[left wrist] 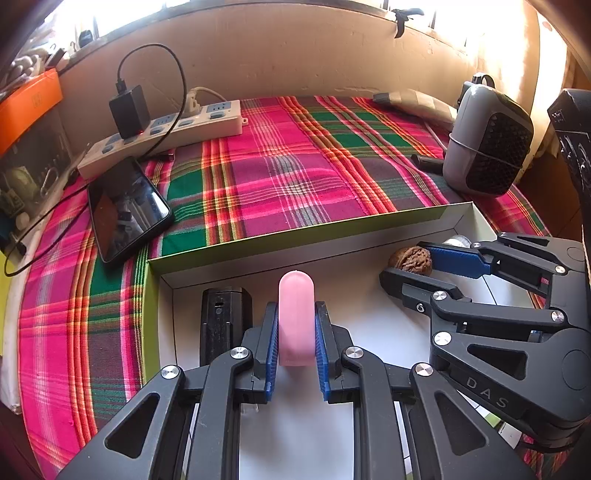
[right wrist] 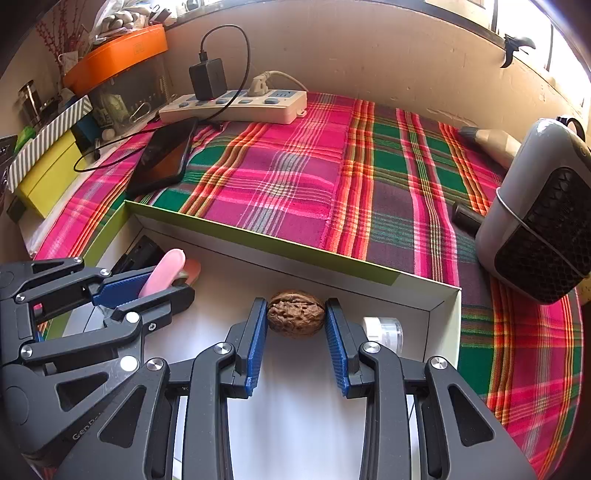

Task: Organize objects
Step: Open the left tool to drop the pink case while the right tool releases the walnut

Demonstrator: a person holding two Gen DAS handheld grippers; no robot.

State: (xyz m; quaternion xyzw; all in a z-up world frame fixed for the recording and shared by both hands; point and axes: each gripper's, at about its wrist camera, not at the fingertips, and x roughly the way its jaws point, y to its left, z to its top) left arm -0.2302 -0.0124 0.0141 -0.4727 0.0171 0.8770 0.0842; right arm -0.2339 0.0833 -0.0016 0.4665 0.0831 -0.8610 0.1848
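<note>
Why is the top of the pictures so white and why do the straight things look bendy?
Left wrist view: sunlight through the window washes out the top edge, and the fisheye lens bows the box rim. Right wrist view: glare sits at the top right corner, and the plaid cloth stripes curve near the edges.

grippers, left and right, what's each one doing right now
left gripper: shut on the rounded pink plastic piece.
right gripper: shut on the wrinkled brown walnut.

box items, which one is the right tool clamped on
The walnut, brown and wrinkled, sits pinched between the right tool pads; the pink piece is in the left tool.
</note>
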